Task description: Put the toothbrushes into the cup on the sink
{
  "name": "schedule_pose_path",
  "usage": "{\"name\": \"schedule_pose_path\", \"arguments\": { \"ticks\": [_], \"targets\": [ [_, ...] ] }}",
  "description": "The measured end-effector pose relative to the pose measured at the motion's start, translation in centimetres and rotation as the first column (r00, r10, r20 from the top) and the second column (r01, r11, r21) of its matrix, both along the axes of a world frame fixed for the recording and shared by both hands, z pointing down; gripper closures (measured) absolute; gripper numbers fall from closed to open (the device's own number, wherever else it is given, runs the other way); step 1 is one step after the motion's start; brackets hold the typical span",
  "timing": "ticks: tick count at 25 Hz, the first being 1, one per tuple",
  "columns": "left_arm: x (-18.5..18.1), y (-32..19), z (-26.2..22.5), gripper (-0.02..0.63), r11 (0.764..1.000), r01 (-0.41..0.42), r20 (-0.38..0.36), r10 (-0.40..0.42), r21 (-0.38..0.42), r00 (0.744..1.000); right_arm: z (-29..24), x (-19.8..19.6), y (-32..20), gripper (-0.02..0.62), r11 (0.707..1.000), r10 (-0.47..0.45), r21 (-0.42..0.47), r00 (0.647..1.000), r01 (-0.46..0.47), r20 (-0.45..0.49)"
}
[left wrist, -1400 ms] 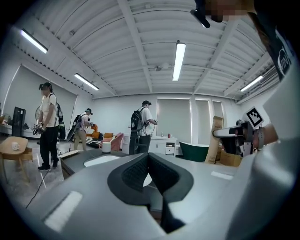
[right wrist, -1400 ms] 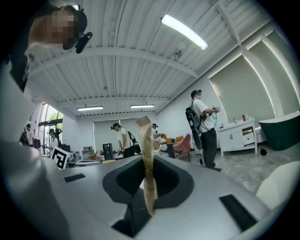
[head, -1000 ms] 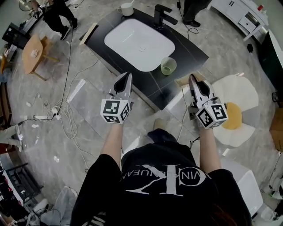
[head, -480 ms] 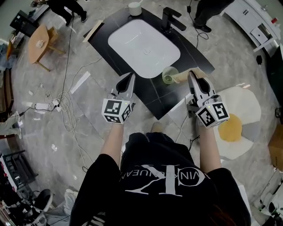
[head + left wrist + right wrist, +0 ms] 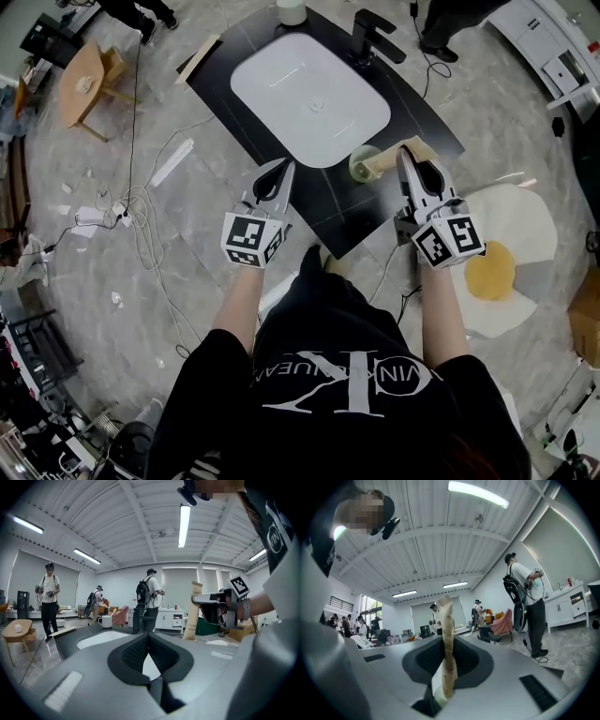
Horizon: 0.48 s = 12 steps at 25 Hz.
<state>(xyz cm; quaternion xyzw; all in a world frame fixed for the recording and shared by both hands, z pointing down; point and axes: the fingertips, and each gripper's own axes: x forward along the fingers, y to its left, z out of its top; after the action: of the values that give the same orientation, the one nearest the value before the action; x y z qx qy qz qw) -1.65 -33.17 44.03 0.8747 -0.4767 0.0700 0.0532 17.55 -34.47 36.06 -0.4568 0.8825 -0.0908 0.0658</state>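
Note:
My right gripper point(image 5: 410, 161) is shut on a toothbrush in a tan paper pack point(image 5: 388, 159). The pack's far end reaches the pale green cup point(image 5: 360, 167), which stands on the black sink counter point(image 5: 427, 122) beside the white basin point(image 5: 309, 84). In the right gripper view the pack point(image 5: 448, 639) stands upright, pinched between the pads. My left gripper point(image 5: 278, 172) hovers over the counter's near edge, left of the cup, shut and empty point(image 5: 149, 641). From the left gripper view the pack point(image 5: 191, 613) shows at the right, in the other gripper.
A black faucet point(image 5: 373, 33) and a white mug point(image 5: 292, 11) stand at the counter's far side. Cables point(image 5: 131, 225) trail over the floor at left, near a small wooden table point(image 5: 84, 84). An egg-shaped rug point(image 5: 502, 253) lies at right. People stand beyond the sink.
Both grippers have moved forward toward the sink. The pack in my right gripper has come up to the green cup, and my left gripper now hangs over the counter's edge.

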Motion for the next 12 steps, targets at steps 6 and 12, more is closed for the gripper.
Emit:
{"name": "schedule_pose_path", "arguments": {
  "ticks": [6,12],
  "targets": [
    [0.1,-1.3,0.3,0.595,1.0,-0.027,-0.009,0.027,-0.011,1.0,-0.6,-0.8,-0.9,0.541,1.0,-0.001,0.001,1.0,0.001,-0.021],
    [0.6,-2.5,0.4,0.595,0.999,-0.042,-0.02,0.042,-0.015,0.999,1.8,-0.7,-1.7,0.541,0.999,0.019,-0.047,1.0,-0.02,-0.022]
  ]
}}
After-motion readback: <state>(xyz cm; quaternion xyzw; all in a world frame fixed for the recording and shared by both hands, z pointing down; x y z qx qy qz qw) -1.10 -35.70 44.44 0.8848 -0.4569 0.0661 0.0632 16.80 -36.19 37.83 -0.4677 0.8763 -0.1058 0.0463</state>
